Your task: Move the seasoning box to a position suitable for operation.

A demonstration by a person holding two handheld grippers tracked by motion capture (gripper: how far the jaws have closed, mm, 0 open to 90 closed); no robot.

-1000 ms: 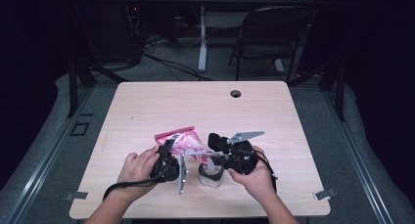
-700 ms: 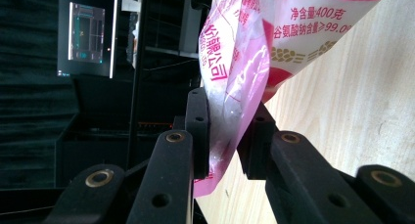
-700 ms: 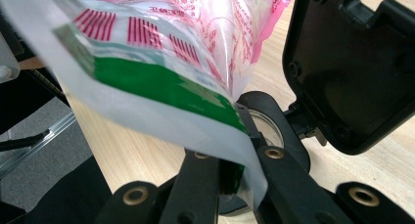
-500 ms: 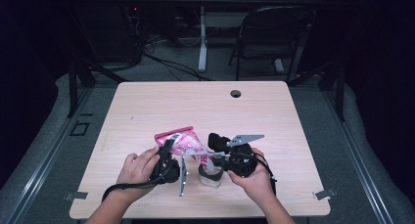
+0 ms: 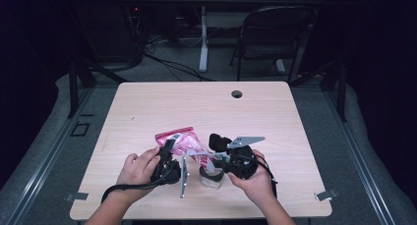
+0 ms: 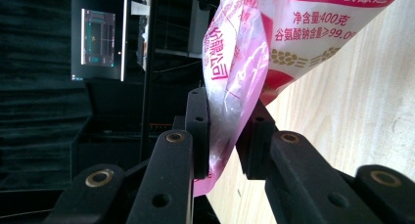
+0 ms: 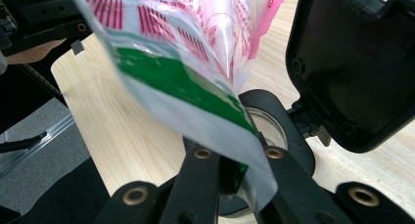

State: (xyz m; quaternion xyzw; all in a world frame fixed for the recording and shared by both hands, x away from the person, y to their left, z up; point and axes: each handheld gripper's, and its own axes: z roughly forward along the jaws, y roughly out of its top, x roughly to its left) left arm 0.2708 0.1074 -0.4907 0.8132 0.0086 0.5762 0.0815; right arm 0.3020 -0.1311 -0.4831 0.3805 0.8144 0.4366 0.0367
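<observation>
A pink and white printed bag (image 5: 183,142) hangs between my two grippers over the table's near middle. In the left gripper view the left gripper (image 6: 227,131) is shut on the bag (image 6: 244,48) at its pink side edge. In the right gripper view the right gripper (image 7: 235,168) is shut on the bag (image 7: 195,87) at its green and white end. That end hangs just above the mouth of a clear jar (image 7: 270,127) with a black rim. In the high view the left gripper (image 5: 170,147) and right gripper (image 5: 210,159) flank the jar (image 5: 211,177).
A black lid-like piece (image 7: 352,62) stands up beside the jar's rim, close to the bag. The wooden table (image 5: 206,107) has a cable hole (image 5: 237,94) at its far edge. A folding chair (image 5: 275,33) stands behind the table.
</observation>
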